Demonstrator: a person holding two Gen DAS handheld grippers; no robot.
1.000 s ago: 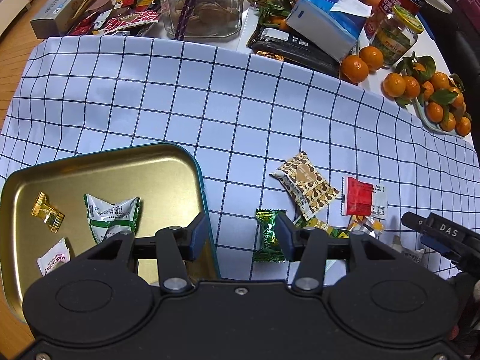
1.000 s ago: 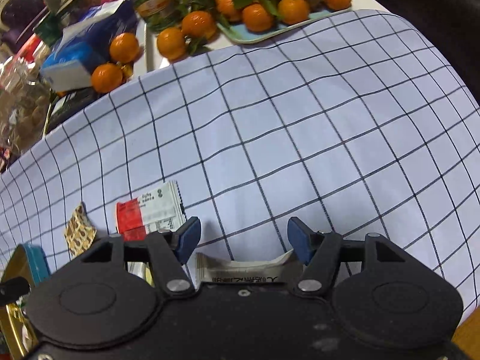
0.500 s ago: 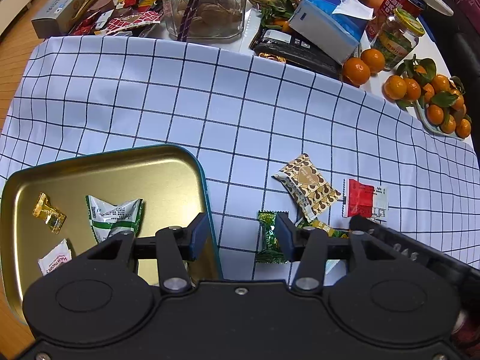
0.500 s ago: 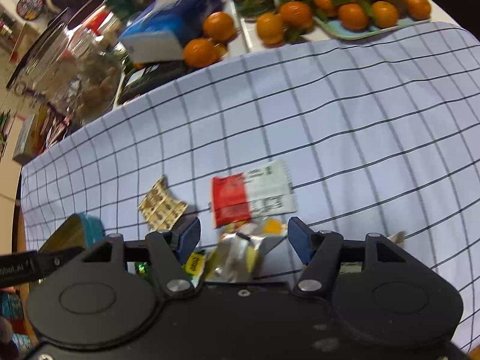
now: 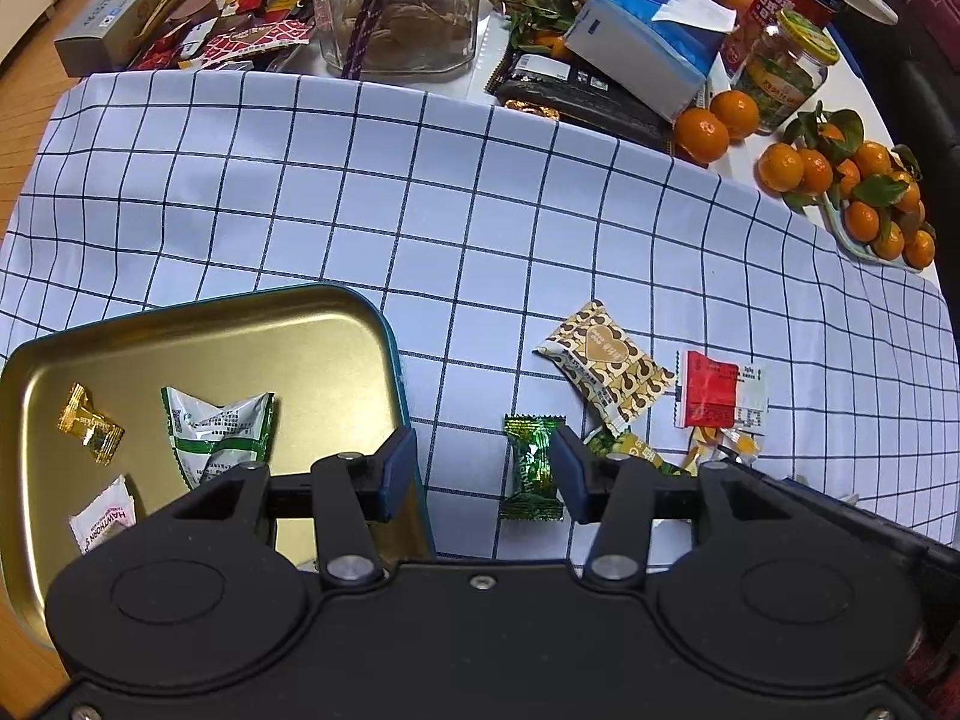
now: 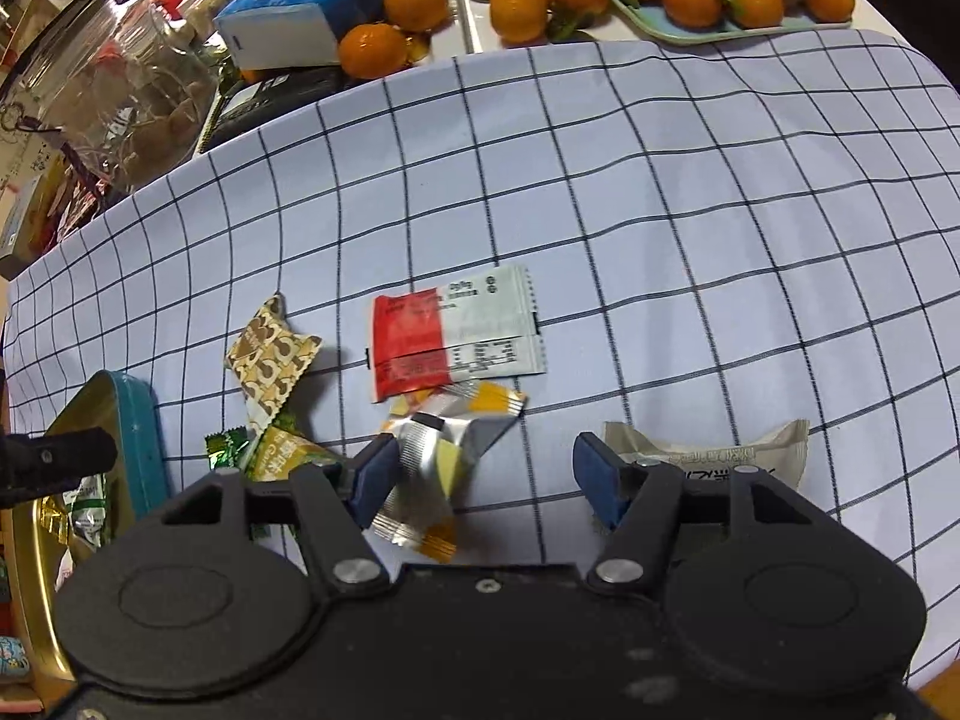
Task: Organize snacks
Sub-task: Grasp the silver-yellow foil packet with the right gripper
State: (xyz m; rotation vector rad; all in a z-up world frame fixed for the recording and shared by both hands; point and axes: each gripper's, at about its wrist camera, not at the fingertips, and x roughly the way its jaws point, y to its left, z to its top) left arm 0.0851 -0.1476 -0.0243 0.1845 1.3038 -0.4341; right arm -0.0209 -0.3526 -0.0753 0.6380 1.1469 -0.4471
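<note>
A gold tin tray with a teal rim holds a gold candy, a green-white packet and a white packet. My left gripper hangs open above the tray's right edge, and a green candy lies on the cloth by its right finger. On the checked cloth lie a brown heart-print packet and a red-white sachet. My right gripper is open over a silver-yellow wrapper that lies next to its left finger. A beige packet lies behind its right finger.
Along the back of the table stand a glass jar, a blue tissue box, lidded jars, loose oranges and a plate of oranges. A heap of snack packets lies at the far left.
My right gripper has swung left, from over the beige packet to over the silver-yellow wrapper. The left gripper has stayed where it was, open.
</note>
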